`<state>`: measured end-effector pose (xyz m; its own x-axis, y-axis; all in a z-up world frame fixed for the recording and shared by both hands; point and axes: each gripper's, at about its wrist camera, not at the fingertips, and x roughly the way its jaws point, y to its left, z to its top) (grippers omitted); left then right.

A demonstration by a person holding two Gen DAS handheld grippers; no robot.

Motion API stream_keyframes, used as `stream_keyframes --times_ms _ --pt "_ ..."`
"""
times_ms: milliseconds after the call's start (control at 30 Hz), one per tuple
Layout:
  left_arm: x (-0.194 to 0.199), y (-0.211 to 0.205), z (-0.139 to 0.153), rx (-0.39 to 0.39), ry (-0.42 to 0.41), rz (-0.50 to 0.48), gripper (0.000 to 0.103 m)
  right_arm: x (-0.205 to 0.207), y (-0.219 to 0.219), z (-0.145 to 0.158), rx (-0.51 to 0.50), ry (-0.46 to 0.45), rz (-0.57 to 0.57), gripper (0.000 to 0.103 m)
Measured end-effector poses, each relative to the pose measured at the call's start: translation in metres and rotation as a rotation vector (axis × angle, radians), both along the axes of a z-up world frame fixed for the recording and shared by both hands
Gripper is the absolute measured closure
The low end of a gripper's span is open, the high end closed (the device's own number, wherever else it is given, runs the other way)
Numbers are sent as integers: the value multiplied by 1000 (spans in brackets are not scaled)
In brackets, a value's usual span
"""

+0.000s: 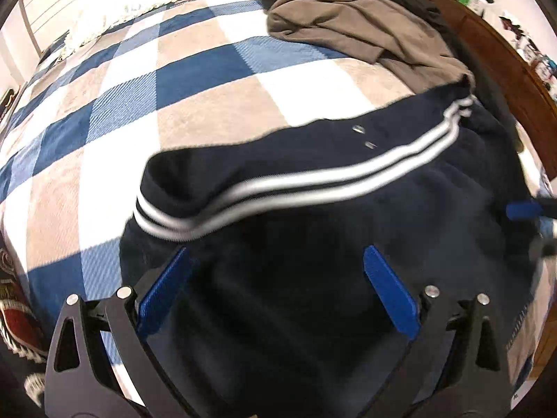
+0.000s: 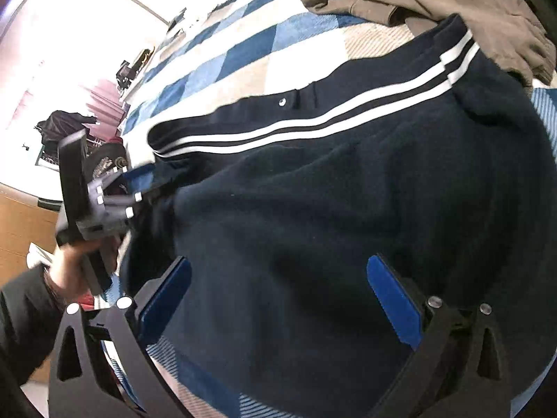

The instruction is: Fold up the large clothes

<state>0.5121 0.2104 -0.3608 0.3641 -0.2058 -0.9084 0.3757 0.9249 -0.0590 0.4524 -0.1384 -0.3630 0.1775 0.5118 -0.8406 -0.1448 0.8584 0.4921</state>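
Both of your grippers are wide open right now with nothing pinched: the left gripper [image 1: 275, 268] hovers over the dark fabric, and the right gripper [image 2: 278, 278] does the same just beside it. Under them is the navy jacket [image 2: 313, 209], spread across the near edge of the bed [image 1: 115, 111], with its white striped band [image 1: 296, 181] running along the far side of the fabric. It looks bunched and only partly laid out, so I'd guess the fold isn't finished yet. The brown garment [image 1: 348, 24] is piled toward the far right corner of the bed and seems to touch the jacket's striped end. That's my worry: if you grab near there you could drag both pieces together. Also, the fleece looks thick, so a shallow pinch might catch one layer only and let the fold slump. The left view is blurry, so go easy.
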Motion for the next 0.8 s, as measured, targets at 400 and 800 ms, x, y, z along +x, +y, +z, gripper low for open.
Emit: stream_keyframes --times_ms 400,800 --pt "58 7 -46 103 10 38 6 -30 -2 -29 -36 -11 52 4" --pt "35 -2 -1 24 -14 48 5 -10 0 -23 1 51 49 4"
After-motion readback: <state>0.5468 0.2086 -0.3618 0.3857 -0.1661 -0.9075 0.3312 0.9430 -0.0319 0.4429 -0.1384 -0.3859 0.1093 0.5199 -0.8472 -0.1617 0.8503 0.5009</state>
